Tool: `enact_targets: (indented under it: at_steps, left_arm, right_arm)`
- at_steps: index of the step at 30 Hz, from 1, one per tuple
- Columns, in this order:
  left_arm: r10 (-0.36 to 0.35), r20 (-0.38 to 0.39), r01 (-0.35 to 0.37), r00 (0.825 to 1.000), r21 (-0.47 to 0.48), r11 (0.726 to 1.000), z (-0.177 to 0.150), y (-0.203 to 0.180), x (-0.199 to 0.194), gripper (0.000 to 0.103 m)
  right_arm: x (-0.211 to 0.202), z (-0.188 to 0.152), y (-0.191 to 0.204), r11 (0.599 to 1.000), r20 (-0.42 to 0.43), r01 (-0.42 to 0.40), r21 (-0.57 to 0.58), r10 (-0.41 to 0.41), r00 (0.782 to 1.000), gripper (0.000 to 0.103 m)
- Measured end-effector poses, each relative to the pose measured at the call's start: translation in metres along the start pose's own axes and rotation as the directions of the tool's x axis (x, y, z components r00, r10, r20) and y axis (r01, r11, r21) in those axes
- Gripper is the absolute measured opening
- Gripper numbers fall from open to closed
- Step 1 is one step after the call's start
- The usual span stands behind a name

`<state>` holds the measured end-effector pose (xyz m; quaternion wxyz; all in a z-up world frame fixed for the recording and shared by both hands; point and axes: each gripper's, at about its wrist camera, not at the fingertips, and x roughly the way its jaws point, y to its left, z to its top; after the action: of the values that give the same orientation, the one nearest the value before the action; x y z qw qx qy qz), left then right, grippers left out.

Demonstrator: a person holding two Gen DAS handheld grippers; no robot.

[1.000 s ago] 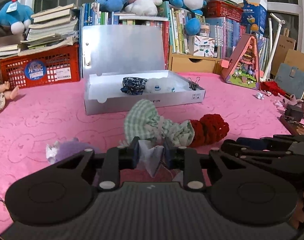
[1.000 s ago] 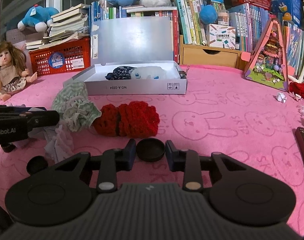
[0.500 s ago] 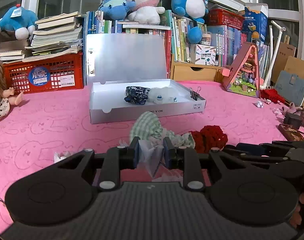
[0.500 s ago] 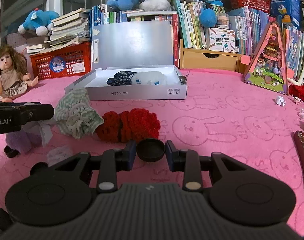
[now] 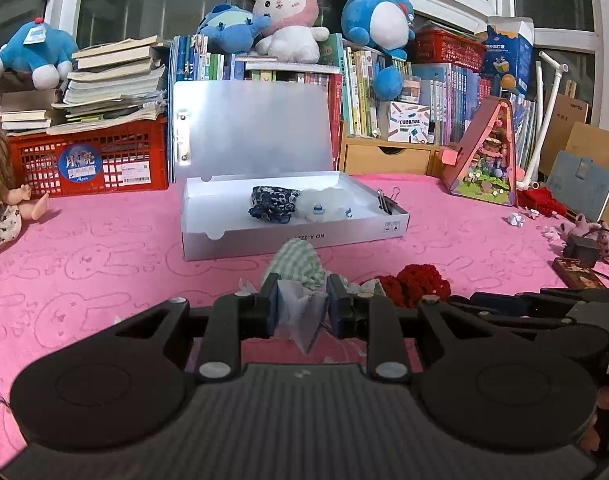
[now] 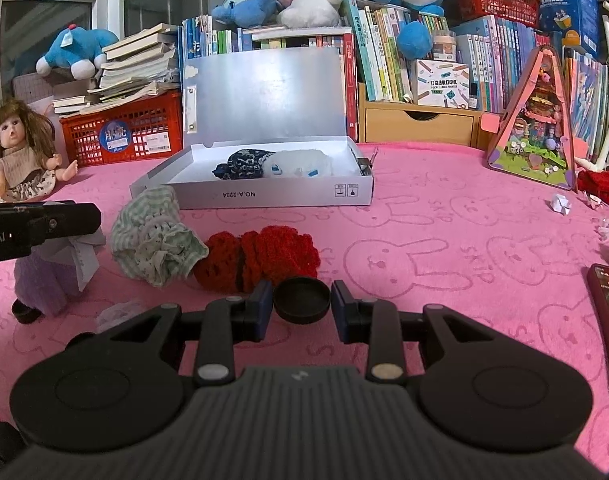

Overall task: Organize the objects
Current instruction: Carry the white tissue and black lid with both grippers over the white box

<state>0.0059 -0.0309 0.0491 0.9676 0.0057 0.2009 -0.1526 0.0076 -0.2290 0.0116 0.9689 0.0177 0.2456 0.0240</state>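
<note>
My left gripper (image 5: 302, 300) is shut on a white paper tag (image 5: 304, 316). In the right wrist view that tag (image 6: 82, 256) leads down to a purple fluffy thing (image 6: 44, 292) under the left gripper (image 6: 92, 220); whether it rests on the pink cloth I cannot tell. My right gripper (image 6: 301, 304) is shut on a small black round lid (image 6: 301, 299), low over the cloth. Just ahead lie a green checked cloth (image 6: 152, 244) and a red knitted piece (image 6: 264, 256). Behind them an open white box (image 6: 264, 196) holds a dark blue cloth (image 6: 242, 164) and a white fluffy item (image 6: 300, 162).
A doll (image 6: 20, 152) sits at the far left by a red crate (image 6: 124, 132) stacked with books. Shelved books, plush toys and a wooden drawer line the back. A pink triangular toy house (image 6: 536, 120), paper scraps (image 6: 560, 204) and a dark red flat case (image 6: 608, 300) are on the right.
The left gripper has risen slightly with the tag, and the purple fluffy thing has come up under it. The right gripper and its lid have not moved.
</note>
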Motion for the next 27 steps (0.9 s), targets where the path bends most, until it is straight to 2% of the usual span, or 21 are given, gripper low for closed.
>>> enact_targets:
  at_steps: [15,27]
  left_arm:
    - [-0.011,0.019,0.011,1.000,-0.005,1.000,0.019,0.005,0.003,0.029]
    - [-0.017,0.015,0.017,1.000,-0.026,1.000,0.054,0.018,0.021,0.029]
  right_arm:
    - [-0.006,0.015,0.000,1.000,0.044,0.004,-0.012,-0.003,0.999,0.036]
    - [0.005,0.049,-0.001,0.999,0.059,-0.008,-0.037,0.010,0.998,0.036]
